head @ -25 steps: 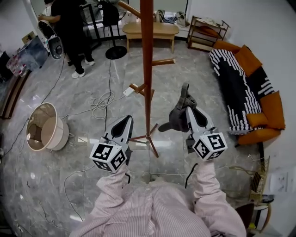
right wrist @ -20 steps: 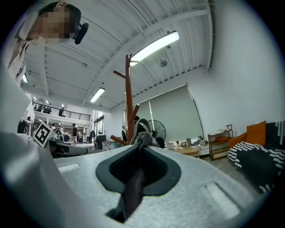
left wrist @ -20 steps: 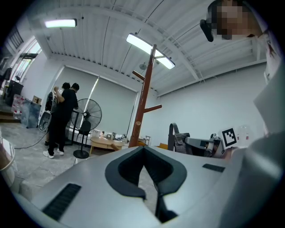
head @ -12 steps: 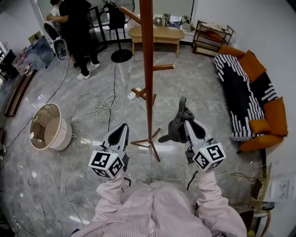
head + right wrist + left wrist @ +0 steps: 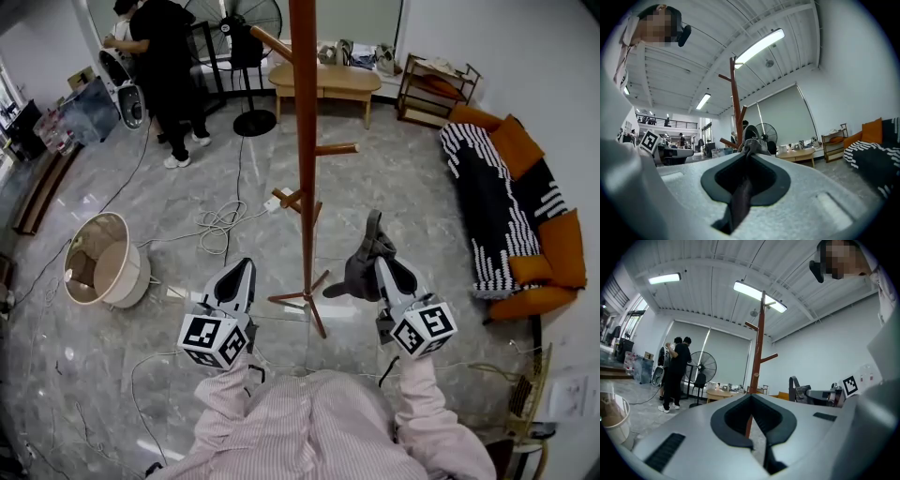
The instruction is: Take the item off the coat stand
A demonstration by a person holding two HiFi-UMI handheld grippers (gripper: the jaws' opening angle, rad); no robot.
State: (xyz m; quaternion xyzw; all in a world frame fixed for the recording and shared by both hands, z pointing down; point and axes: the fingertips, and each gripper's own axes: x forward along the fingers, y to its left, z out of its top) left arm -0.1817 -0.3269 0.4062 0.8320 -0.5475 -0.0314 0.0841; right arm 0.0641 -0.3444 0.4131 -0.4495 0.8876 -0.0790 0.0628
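Note:
The tall brown wooden coat stand [image 5: 303,141] rises from the marble floor between my two grippers, and the pegs in sight are bare. A dark grey cap [image 5: 360,269] hangs in the air right of the stand's foot, with my right gripper [image 5: 377,260] shut on it. In the right gripper view the cap's fabric [image 5: 742,190] runs between the closed jaws of the right gripper [image 5: 749,153], and the coat stand [image 5: 735,96] is behind. My left gripper [image 5: 247,267] is left of the stand, shut and empty. In the left gripper view the left gripper [image 5: 751,396] points at the coat stand [image 5: 759,348].
Cables [image 5: 220,223] lie on the floor left of the stand, near a round lamp shade [image 5: 94,261]. Two people [image 5: 169,66] stand at the back left by a pedestal fan [image 5: 253,28]. A wooden bench [image 5: 323,84], a low shelf [image 5: 436,89] and a sofa [image 5: 511,202] line the back and right.
The head view has drifted a little, so everything sits slightly lower in it. Both grippers keep their places beside the stand, and the cap stays in the right one.

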